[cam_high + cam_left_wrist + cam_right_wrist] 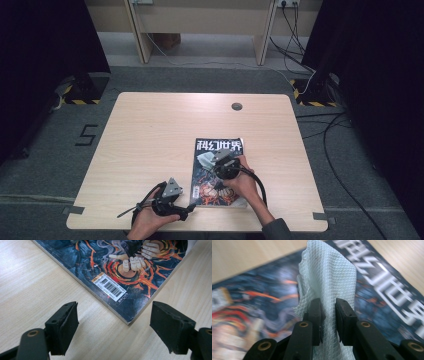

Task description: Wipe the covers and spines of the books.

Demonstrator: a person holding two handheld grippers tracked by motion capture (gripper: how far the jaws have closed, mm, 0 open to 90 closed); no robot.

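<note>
Tongs first: our right tongs (328, 315) are clenched on a white wipe (329, 272) held over the magazine (218, 172), likely so we can rub its cover. Our left tongs (113, 327) stand released at the magazine's near corner on the bench (150, 135), gripping nothing, perhaps ready to steady it.

Your right gripper (328, 320) pinches a white quilted cloth (332, 277) between its jaws — the cloth rises above them, over a blurred magazine (377, 280) cover lying on the table (249, 257).
</note>
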